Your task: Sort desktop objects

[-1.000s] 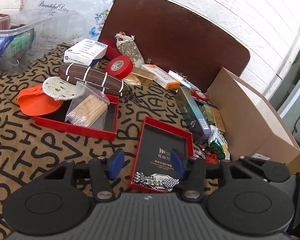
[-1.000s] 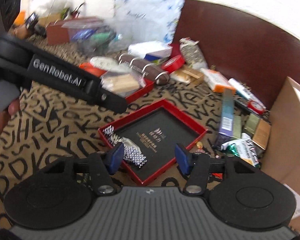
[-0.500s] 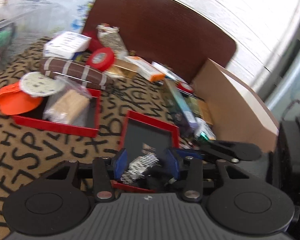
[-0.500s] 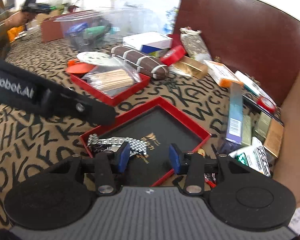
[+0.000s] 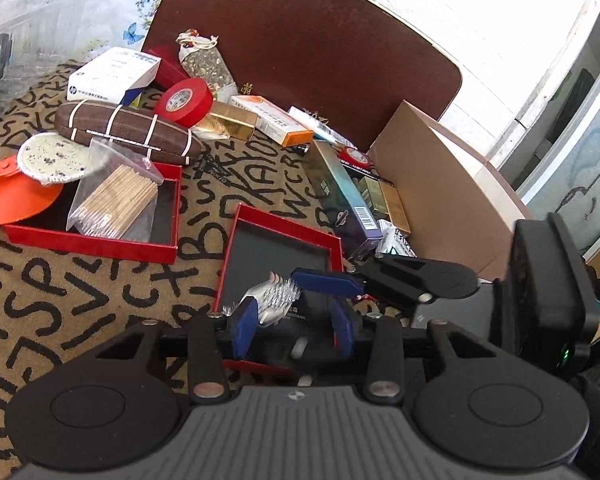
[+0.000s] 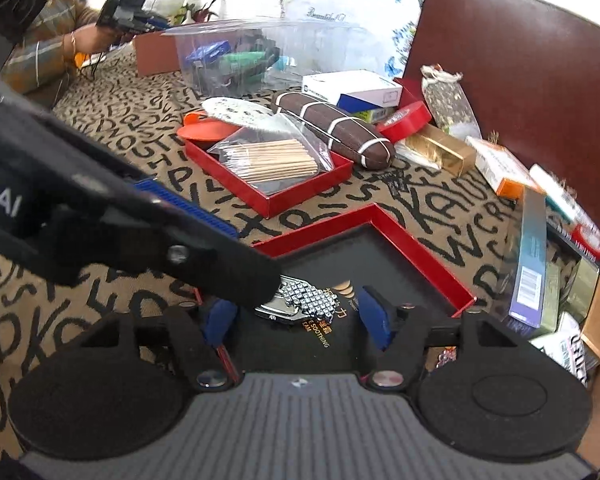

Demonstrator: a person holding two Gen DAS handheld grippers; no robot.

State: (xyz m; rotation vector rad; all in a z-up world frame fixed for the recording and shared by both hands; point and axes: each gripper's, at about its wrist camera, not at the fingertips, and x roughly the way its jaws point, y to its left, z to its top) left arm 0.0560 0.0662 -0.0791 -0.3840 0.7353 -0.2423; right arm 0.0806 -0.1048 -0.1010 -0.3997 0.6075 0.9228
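At the left we had a red tray (image 5: pixel 92 242) with a bag of wooden sticks (image 5: pixel 116 200), an orange lid (image 5: pixel 12 196) resting on its far edge. Past a strip of lettered cloth (image 5: pixel 80 300) lay our red box lid (image 5: pixel 236 248), and in it the metal watch band (image 5: pixel 274 294). Our left gripper (image 5: pixel 294 328) hung over the lid's near end with fingers apart, the band just ahead of its left pad (image 5: pixel 244 326). Our right gripper (image 6: pixel 300 322), likewise spread wide, held nothing (one of its blue pads (image 5: pixel 326 280) reached in beside the band). At the far right stood a cardboard box (image 5: pixel 440 184).

We judged this the approach to picking up the band. Next we would need one gripper to straddle the links, close, then lift clear.
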